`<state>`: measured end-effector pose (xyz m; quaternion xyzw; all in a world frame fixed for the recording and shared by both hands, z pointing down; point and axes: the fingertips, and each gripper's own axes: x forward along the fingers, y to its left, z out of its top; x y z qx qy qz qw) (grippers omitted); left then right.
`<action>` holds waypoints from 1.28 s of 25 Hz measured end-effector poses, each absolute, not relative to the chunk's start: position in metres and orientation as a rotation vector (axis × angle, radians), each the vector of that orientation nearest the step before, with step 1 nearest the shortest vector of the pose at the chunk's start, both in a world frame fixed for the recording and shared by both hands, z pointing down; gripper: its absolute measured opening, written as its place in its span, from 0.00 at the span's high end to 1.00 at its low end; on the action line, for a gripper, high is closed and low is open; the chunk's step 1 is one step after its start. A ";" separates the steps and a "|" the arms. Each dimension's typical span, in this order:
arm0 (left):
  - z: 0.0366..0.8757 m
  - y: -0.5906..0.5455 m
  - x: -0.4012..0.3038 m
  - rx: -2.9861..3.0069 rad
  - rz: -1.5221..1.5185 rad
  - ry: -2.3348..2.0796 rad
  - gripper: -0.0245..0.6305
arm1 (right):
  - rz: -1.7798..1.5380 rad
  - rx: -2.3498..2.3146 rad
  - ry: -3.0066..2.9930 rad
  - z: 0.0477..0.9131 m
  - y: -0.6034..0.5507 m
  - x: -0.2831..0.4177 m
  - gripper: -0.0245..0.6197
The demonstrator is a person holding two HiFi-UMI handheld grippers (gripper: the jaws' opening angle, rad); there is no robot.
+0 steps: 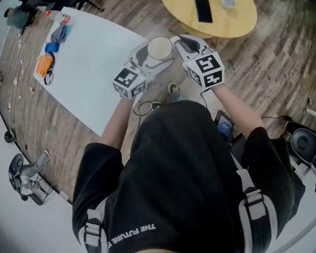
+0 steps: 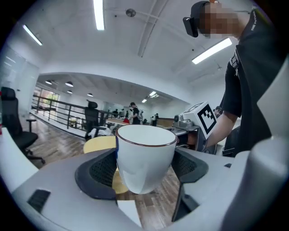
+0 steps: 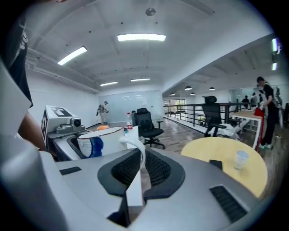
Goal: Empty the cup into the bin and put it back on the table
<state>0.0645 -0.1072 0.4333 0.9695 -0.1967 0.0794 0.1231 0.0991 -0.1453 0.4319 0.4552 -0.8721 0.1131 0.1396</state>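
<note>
Cup upright, mouth up; left hand-held gripper clamps it, right hand-held gripper pinches handle.

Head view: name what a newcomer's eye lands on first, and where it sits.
The white cup stands out, held up in front of the person over the wooden floor, between the white table and the round yellow table. The left tool clamps its body while the right tool pinches its handle.

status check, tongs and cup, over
Left tongs shut on cup body, right tongs shut on its handle. Cup upright, held in the air. No obstacle seen close by.
</note>
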 end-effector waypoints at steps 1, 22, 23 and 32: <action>0.432 -0.107 0.042 2.816 0.224 -0.649 0.39 | 0.309 1.251 -2.555 0.430 -0.147 0.074 0.89; 0.481 -0.060 -0.223 2.498 0.303 -1.444 0.39 | 0.073 0.351 -2.705 0.472 -0.108 -0.222 0.89; 0.495 -0.065 -0.221 2.492 0.340 -1.437 0.39 | 0.091 0.349 -2.688 0.487 -0.112 -0.219 0.89; 0.566 -0.116 -0.193 2.485 0.516 -1.364 0.39 | 0.212 0.335 -2.604 0.567 -0.163 -0.190 0.89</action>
